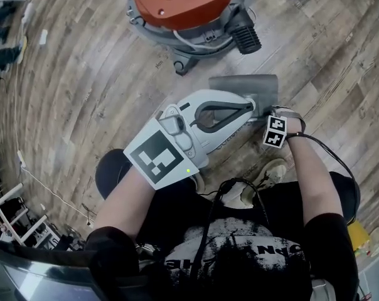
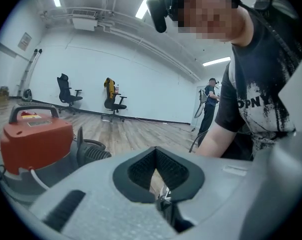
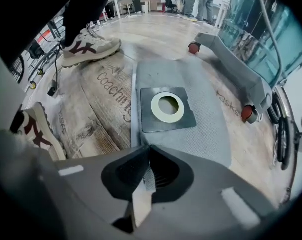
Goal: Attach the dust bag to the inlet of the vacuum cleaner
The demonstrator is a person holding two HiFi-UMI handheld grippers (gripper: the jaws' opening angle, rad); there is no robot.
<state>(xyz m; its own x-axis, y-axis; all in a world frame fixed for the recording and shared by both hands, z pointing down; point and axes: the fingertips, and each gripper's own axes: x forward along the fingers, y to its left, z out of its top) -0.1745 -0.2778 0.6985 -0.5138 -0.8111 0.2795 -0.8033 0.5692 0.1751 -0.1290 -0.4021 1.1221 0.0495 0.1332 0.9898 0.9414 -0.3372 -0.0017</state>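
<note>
Grey dust bag (image 3: 211,124) flat on floor (image 3: 101,99); right gripper (image 3: 147,176) clamped on its 6 o'clock edge. Left gripper (image 2: 158,196) closed, empty. Lift slowly, collar (image 3: 167,107) facing vacuum cleaner (image 1: 183,5), 11 o'clock of bag; thin fabric may slip.

A white sneaker (image 3: 88,46) stands on the plank floor (image 1: 83,93).
</note>
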